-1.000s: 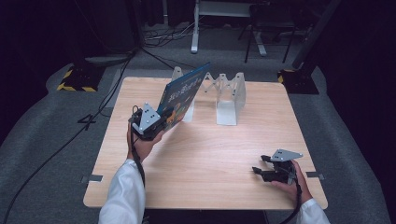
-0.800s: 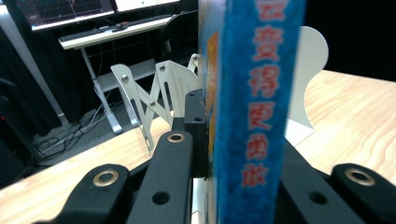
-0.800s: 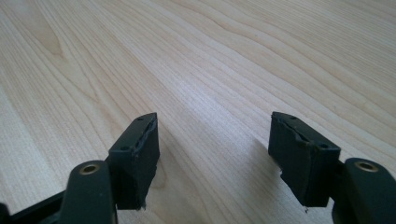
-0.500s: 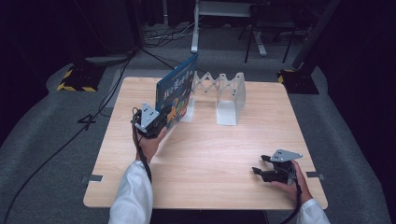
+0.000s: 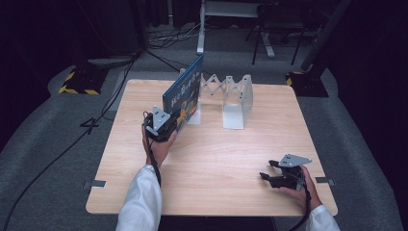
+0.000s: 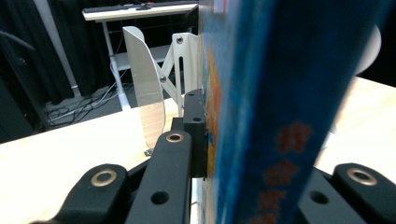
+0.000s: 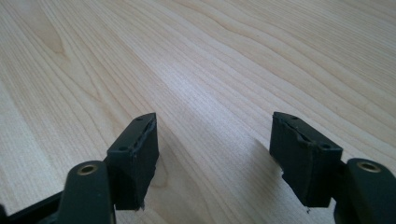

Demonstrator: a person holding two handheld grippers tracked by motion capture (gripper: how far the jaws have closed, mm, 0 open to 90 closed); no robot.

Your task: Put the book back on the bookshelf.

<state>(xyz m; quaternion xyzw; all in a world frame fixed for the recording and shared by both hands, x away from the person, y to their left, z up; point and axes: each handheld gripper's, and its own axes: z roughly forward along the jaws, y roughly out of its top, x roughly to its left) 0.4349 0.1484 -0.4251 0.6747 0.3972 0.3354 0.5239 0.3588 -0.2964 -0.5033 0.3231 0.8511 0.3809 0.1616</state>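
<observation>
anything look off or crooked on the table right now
Nothing is spilled or damaged. The one thing not squared away is the blue book: the left gripper holds it on edge at the white expanding rack's left end, not yet set between its dividers. The right gripper rests open on the table.

My left gripper (image 6: 212, 154) clamps the blue book (image 6: 275, 102) upright (spine toward me); a white rack divider (image 6: 147, 93) stands at eleven o'clock.
</observation>
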